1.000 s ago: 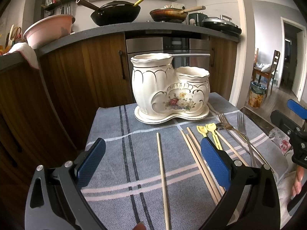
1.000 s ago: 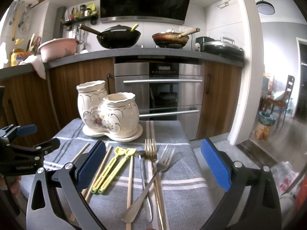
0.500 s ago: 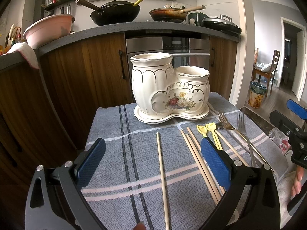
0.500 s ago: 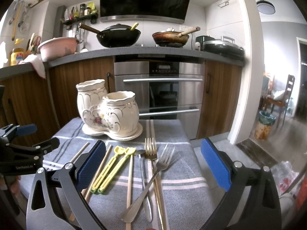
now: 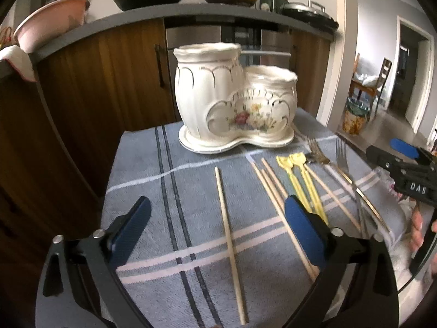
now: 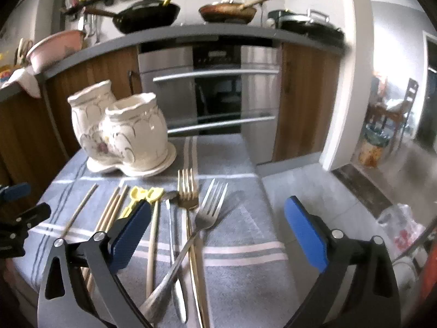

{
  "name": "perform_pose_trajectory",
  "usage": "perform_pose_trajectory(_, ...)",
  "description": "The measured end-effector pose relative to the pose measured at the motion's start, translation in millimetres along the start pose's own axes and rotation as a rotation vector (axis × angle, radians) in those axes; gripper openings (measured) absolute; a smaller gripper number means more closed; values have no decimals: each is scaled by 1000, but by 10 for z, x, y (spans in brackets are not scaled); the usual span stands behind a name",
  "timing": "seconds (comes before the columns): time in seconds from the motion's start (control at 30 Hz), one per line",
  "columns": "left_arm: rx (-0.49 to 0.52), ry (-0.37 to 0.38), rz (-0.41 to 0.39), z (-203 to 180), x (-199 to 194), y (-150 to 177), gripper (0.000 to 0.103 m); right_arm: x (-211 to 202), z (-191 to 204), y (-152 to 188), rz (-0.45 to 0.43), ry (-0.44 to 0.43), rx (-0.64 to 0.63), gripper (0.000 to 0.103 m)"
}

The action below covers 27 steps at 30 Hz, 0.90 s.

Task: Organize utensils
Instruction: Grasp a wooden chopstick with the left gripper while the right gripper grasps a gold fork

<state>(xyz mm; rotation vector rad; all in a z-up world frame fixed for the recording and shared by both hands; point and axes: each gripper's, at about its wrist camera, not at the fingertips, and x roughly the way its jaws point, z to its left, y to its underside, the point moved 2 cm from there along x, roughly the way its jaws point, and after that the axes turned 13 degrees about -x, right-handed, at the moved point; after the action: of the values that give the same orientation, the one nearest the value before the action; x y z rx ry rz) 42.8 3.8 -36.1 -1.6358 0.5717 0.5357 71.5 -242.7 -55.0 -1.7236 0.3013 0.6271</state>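
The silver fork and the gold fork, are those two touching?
Touching. In the right wrist view the silver fork lies slanted across the gold fork, its handle crossing over the gold handle on the cloth.

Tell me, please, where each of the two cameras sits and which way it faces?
Left wrist: on the left gripper, angled down over the striped cloth at the lone chopstick; its open fingers show.
Right wrist: on the right gripper, angled down at the forks; its open fingers show.
Shared: the ceramic holder, chopsticks, forks, each other's gripper.
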Motion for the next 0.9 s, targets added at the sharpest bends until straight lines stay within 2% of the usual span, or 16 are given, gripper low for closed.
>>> perform_pose_trajectory(0.1,19,-1,45,16,93,17,76,129,0,-37,34,-9,-29,94)
perform_pose_trajectory(0.2,16,7,106,48,200,36,63,285,-50,-67,77,-15,-25,80)
perform_pose_trajectory(0.23,12,11,123,64,231,42,59,327,-74,-69,88,-16,-24,72)
perform_pose_trajectory(0.3,14,13,143,78,267,56,53,383,-101,-76,101,-35,-20,66)
perform_pose_trajectory(0.4,27,16,164,60,301,83,52,490,-154,-59,129,-68,-5,59)
perform_pose_trajectory(0.5,21,36,214,55,362,125,42,587,-200,-40,161,-111,21,52)
perform_pose_trajectory(0.6,5,59,261,66,434,175,37,648,-260,-7,183,-149,60,48)
perform_pose_trajectory(0.7,23,50,252,43,441,191,35,697,-257,-3,192,-182,74,45)
perform_pose_trajectory(0.9,31,40,246,11,523,140,24,831,-274,-10,217,-228,117,41)
